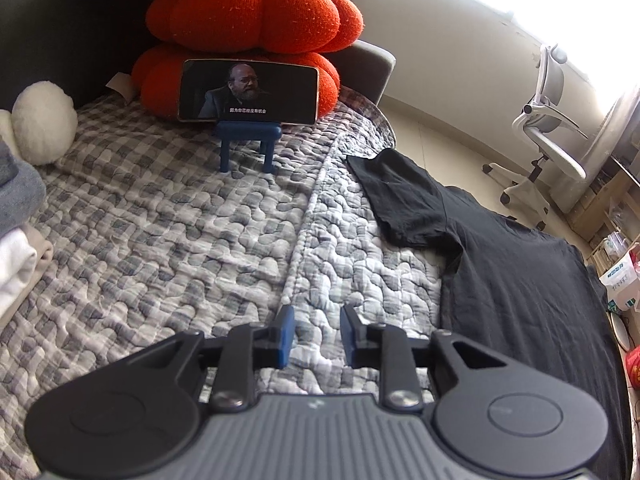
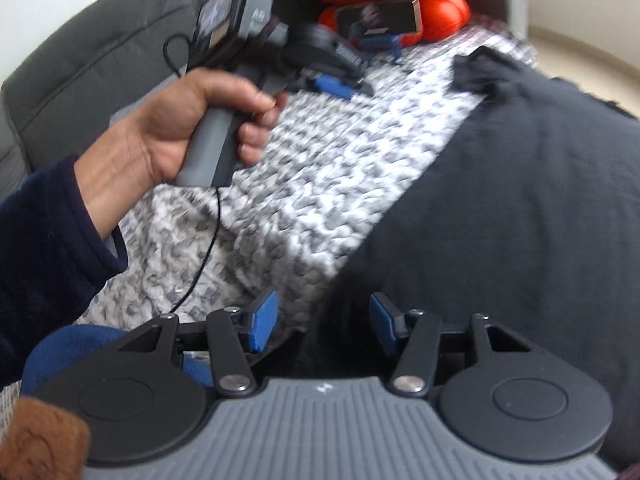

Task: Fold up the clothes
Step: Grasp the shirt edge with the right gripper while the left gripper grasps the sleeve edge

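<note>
So the bed (image 1: 168, 240) takes up most of what I see, covered in a grey-and-white checked quilt with a puffy stitched texture. A black t-shirt (image 1: 520, 280) lies spread flat on the right part of it, one short sleeve sticking out toward the headboard end. From my right wrist camera the shirt fills the whole right side, kinda blurry.

Up at the head of the bed there's a stack of two orange pumpkin cushions (image 1: 256, 16), and leaning against the lower one is a phone (image 1: 248, 90) playing a video, propped on a little blue stand (image 1: 248, 140). Off the bed, a white office chair (image 1: 548, 132) stands by the wall.

My left claw (image 1: 318, 336) hovers over bare quilt just beside the shirt's edge, blue pads apart, nothing in it. My right claw (image 2: 324, 324) has its jaws spread too, empty, right over the shirt's edge where it meets the quilt. My left hand (image 2: 180, 124) grips the grey handle, dark blue sleeve at the wrist.
</note>
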Demonstrator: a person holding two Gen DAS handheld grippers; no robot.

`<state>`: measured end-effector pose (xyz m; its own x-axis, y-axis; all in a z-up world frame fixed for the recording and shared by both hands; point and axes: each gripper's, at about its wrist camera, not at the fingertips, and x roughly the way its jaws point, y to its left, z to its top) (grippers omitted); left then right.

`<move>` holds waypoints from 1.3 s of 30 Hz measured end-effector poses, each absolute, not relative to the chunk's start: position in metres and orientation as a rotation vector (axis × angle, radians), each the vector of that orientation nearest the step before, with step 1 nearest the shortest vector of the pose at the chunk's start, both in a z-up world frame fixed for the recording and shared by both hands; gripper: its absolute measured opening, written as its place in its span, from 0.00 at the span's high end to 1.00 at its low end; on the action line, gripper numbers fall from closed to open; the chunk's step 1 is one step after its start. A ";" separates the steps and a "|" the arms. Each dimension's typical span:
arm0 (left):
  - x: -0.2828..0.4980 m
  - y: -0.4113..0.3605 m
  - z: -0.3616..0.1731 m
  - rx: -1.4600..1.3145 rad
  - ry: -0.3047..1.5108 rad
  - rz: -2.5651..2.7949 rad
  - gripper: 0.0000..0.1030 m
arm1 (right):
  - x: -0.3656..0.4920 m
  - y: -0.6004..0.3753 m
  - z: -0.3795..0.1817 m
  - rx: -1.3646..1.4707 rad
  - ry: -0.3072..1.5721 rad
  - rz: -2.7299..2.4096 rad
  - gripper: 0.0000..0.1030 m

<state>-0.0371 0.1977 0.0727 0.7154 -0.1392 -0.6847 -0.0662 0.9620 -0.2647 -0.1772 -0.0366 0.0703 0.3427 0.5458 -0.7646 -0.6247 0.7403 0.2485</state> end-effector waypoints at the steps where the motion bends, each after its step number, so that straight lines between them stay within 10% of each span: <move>1: -0.038 0.200 0.072 -0.279 0.775 -0.043 0.76 | -0.174 -0.026 0.064 -0.113 0.973 0.770 0.47; 10: -0.033 0.210 0.068 -0.284 0.772 -0.071 0.73 | -0.159 0.020 0.015 -0.356 1.063 0.646 1.00; 39: 0.036 0.169 0.048 -0.464 0.817 -0.137 0.65 | -0.151 -0.138 0.040 0.336 0.967 0.594 1.00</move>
<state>0.0356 0.1689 0.0476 0.6816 -0.2934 -0.6703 -0.0582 0.8914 -0.4494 -0.1514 -0.1379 0.0396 0.4276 0.6087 -0.6683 -0.3202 0.7934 0.5177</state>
